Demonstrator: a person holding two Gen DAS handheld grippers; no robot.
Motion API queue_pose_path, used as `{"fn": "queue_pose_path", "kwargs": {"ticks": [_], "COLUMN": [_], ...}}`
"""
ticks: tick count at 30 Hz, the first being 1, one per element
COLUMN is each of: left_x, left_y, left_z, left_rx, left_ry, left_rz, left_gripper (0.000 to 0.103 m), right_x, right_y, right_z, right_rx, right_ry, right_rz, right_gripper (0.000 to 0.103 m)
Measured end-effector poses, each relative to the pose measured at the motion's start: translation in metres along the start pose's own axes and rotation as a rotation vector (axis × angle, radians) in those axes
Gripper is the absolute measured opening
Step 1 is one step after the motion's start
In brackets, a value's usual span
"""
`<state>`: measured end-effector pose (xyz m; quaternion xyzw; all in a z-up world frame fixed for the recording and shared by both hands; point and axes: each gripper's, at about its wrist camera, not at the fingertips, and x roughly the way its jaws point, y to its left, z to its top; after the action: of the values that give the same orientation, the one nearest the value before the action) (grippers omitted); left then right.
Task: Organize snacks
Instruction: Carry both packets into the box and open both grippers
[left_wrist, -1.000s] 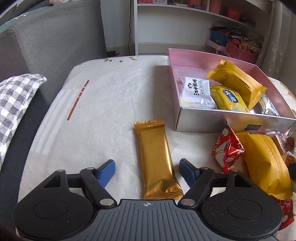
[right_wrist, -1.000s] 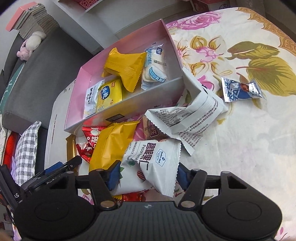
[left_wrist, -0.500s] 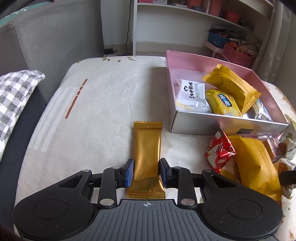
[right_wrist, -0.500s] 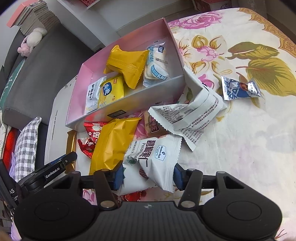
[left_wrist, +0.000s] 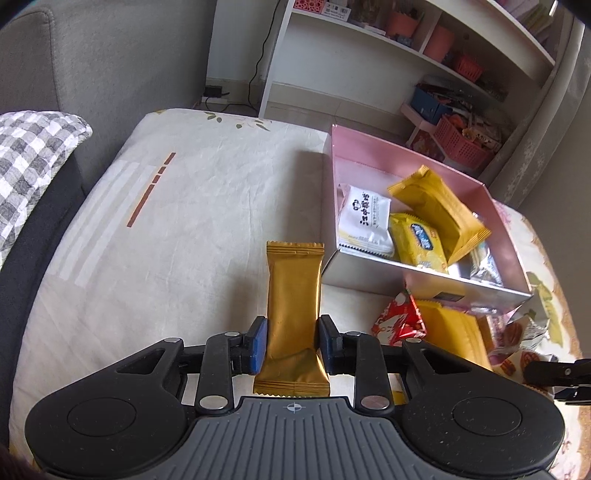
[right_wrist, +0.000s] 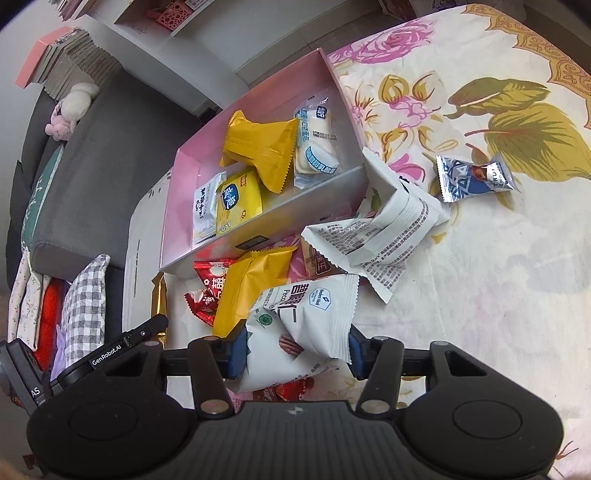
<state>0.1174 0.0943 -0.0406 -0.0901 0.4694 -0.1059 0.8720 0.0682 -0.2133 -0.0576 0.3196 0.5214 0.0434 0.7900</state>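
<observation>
Left wrist view shows my left hand-held gripper (left_wrist: 291, 341) clamped on the gold bar (left_wrist: 293, 295), now lifted and tilted beside the pink box (left_wrist: 424, 273), while my right hand-held gripper (right_wrist: 297, 350) has just narrowed around the white pecan bag (right_wrist: 303, 317), both pointing steeply down.

One pink box (right_wrist: 258, 218), two orange-yellow packets (right_wrist: 258, 147)

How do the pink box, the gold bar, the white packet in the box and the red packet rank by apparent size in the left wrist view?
1. pink box
2. gold bar, enlarged by nearness to the camera
3. white packet
4. red packet, partly hidden, so its place is unsure
</observation>
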Motion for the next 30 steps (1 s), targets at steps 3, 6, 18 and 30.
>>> {"fn": "queue_pose_path", "kwargs": {"ticks": [3,6,18,30], "left_x": [-0.006,-0.012,-0.026,-0.013], "left_y": [0.000,-0.001,-0.012,-0.054], "left_z": [0.003,0.006,0.021,0.040], "left_rx": [-0.010,-0.016,-0.039,-0.007], "left_ry": [-0.008,-0.021,-0.078,-0.134], "left_rz": [-0.016,-0.035,-0.078,-0.093], "left_gripper": [0.027,0.027,0.027,0.027], "right_x": [-0.005,-0.010,-0.037,-0.020], "right_y": [0.001,0.002,0.007,0.016], "right_z": [0.000,0.002,0.024,0.060], "right_rx": [0.004,0.014,0.066,0.083], "right_ry": [-0.006,-0.013,-0.107,-0.199], "right_rz": [0.012,0.032,0.120,0.153], "right_gripper": [0.045,0.045,0.045,0.045]}}
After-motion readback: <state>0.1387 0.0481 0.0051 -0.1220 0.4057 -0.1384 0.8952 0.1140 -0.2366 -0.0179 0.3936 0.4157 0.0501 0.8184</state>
